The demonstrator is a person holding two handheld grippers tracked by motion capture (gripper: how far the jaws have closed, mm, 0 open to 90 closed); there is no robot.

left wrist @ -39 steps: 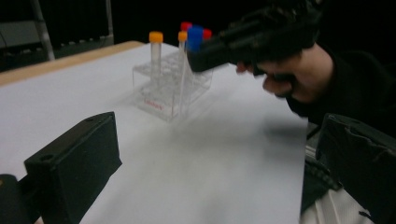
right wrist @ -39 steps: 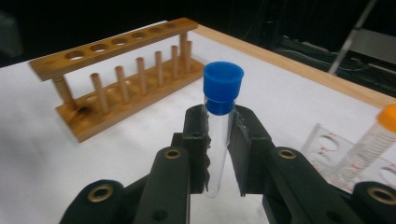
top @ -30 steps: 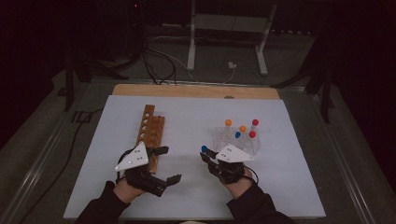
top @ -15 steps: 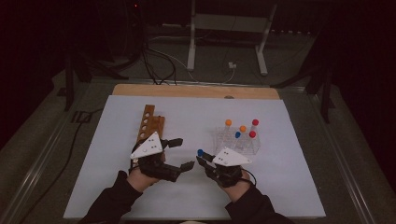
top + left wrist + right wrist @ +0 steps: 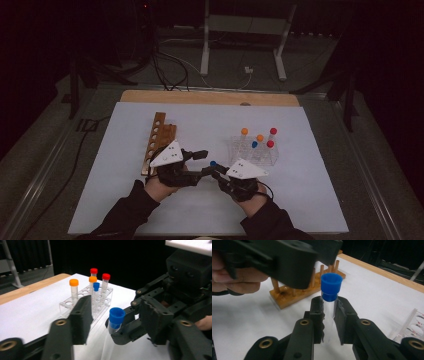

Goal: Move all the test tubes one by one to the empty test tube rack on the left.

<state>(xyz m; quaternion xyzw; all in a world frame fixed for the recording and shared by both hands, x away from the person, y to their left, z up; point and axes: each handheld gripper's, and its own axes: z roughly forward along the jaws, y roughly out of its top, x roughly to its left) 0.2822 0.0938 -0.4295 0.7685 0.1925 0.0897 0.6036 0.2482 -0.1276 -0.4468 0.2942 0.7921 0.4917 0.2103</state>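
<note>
Wooden rack (image 5: 159,141), clear rack (image 5: 254,151), capped tubes (image 5: 93,285)

Both grippers black, angular plastic. Left gripper (image 5: 197,162) and right gripper (image 5: 216,172) each carry a pale grey three-cornered plate on top, small dark marks near one corner. Jaw arms show brass-coloured ringed screw holes behind flat matte pads (image 5: 317,315). Thin dark cable loops behind the right gripper. Person wears dark long sleeves (image 5: 125,212) reaching the wrists.
</note>
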